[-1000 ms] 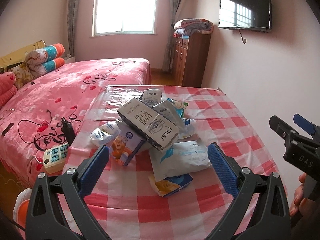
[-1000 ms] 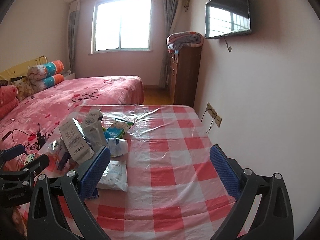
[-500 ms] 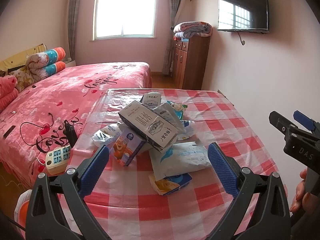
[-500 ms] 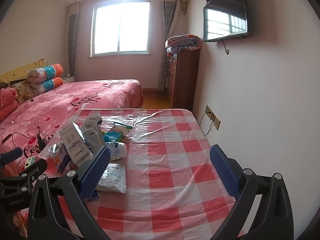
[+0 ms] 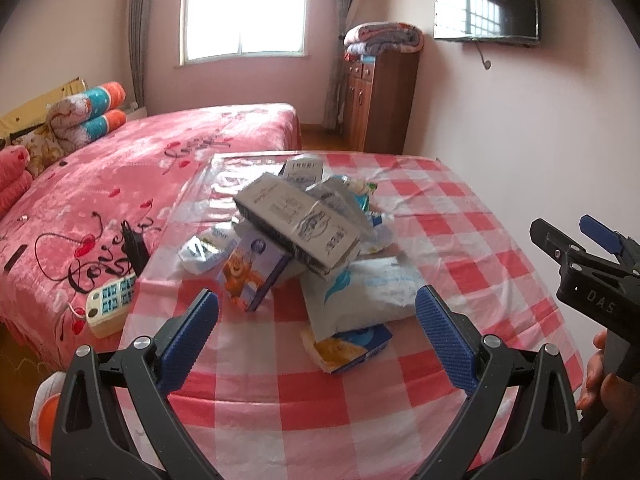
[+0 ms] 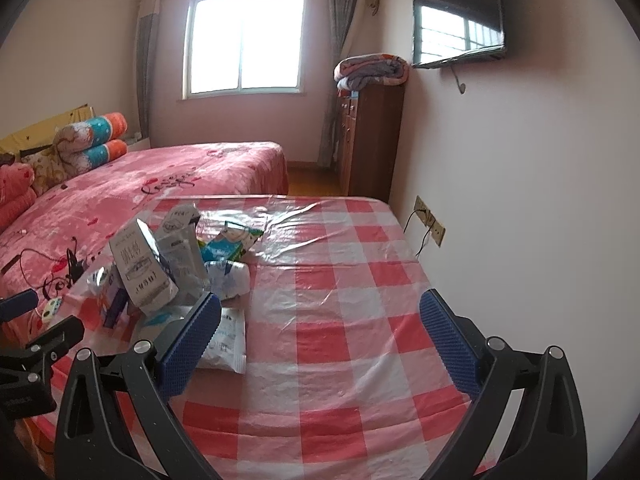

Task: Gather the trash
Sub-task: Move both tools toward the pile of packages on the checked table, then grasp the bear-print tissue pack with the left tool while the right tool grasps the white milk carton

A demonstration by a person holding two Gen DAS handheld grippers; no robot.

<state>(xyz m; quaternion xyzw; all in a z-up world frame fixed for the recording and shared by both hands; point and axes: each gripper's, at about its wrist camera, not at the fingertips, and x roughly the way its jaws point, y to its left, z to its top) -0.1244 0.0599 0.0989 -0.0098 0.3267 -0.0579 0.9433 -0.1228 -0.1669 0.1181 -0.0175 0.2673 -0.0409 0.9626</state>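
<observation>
Left gripper [image 5: 317,330]: black plastic arms with triangular cut-outs; two silver screw heads on each arm.
Left pads [image 5: 188,338]: blue, finely ribbed.
Right gripper [image 6: 320,338]: same black frame, blue dimpled pads [image 6: 448,342], silver screws.
Marking: white letters "DAS" on right gripper body, seen from left wrist view.

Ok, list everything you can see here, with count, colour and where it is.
Trash pile: several cartons and wrappers, grey, white, blue, on the table's left half.
Table: one, red-white checked cloth under clear plastic.
Bed: one, pink, left of table.
Power strip: one, cream, on bed edge.
Cabinet: one, brown, far wall.
Folded blanket: one, atop cabinet.
TV: one, black, wall-mounted.
Left gripper: open, empty.
Right gripper: open, empty.
</observation>
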